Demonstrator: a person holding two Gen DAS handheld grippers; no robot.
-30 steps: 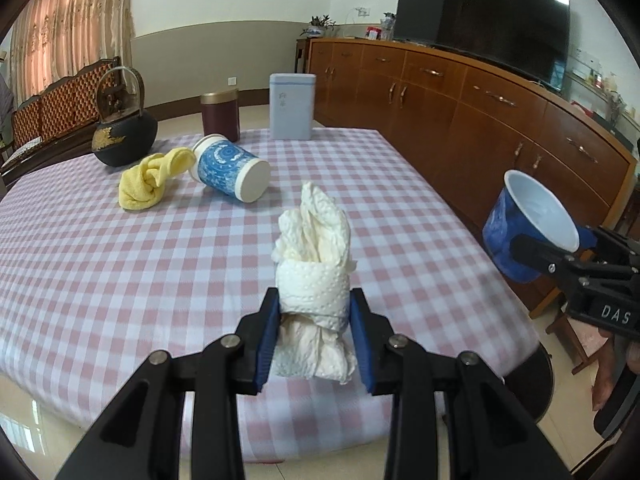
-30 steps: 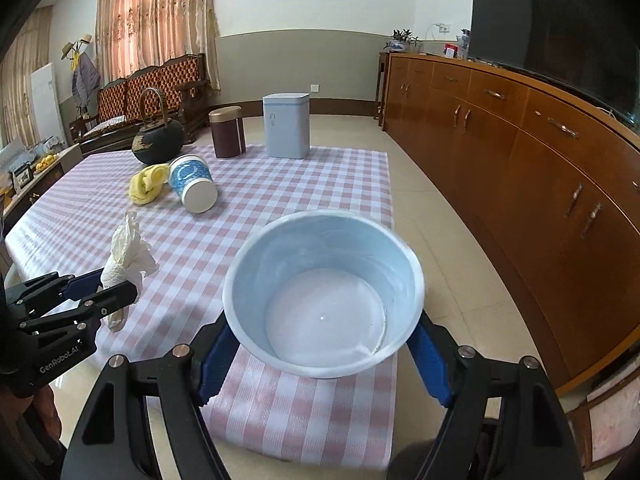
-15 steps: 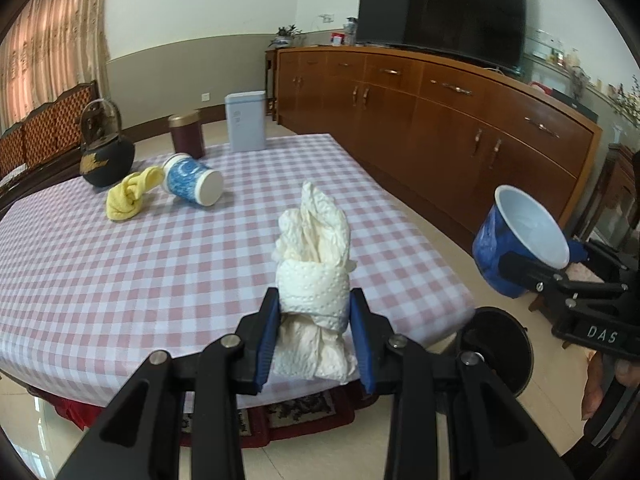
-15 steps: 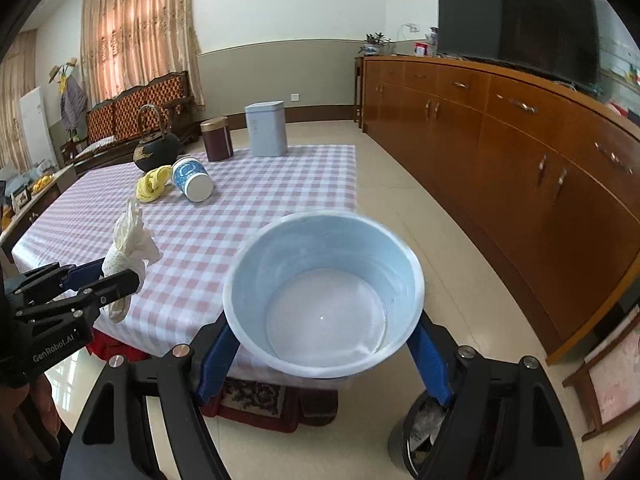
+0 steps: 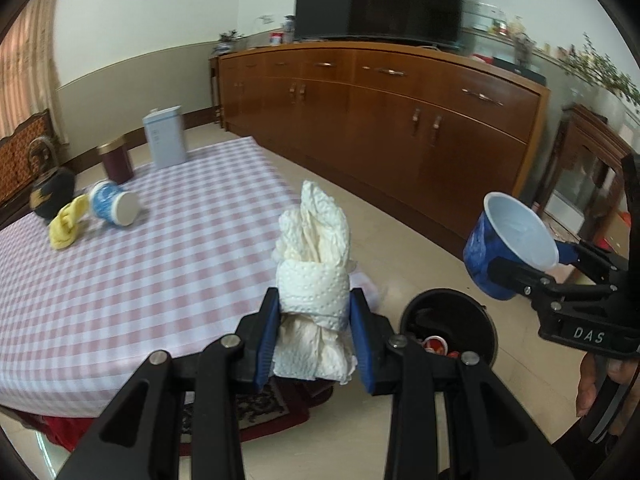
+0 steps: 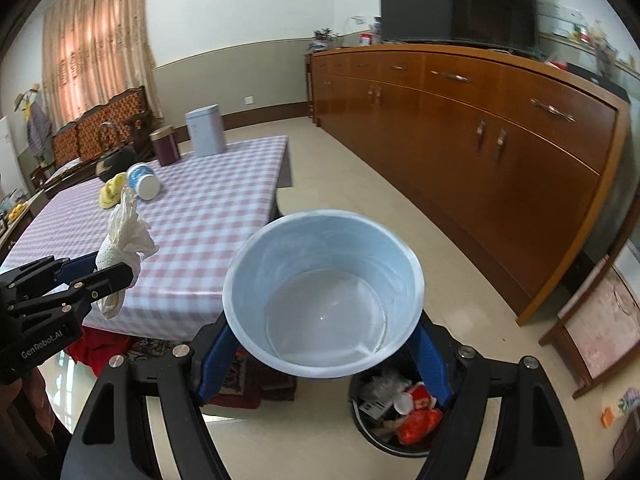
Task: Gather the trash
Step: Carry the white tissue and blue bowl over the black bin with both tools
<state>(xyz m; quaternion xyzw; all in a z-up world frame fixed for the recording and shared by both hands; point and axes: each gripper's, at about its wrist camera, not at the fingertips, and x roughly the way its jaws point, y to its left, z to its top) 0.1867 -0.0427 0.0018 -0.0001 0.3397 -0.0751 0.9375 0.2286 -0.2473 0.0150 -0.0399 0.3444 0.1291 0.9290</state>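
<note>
The left gripper [image 5: 314, 334] pinches one crumpled white paper towel wad [image 5: 314, 280] between its blue fingers [image 5: 267, 332], and the wad hangs in the air past the edge of the bench with the pink checked cloth [image 5: 140, 264]. The right gripper [image 6: 320, 356] has its fingers pressed on the sides of one blue paper cup with a pale inside [image 6: 322, 292], held just above the round black trash bin on the floor [image 6: 396, 416], which already has rubbish in it.

The paper wad looks very light and soft; it squashes easily, so a hold around its middle band is enough, and I think it will fall slowly and may drift. The cup seems light too but thin, so hard pressing could dent its wall; the hold low on its sides looks sensible.

On the bench I count one more blue paper cup lying on its side [image 5: 114, 209], one yellow crumpled cloth [image 5: 67, 227], one dark iron kettle [image 5: 52, 196], one maroon canister [image 5: 117, 162] and one pale blue tin [image 5: 165, 138].
</note>
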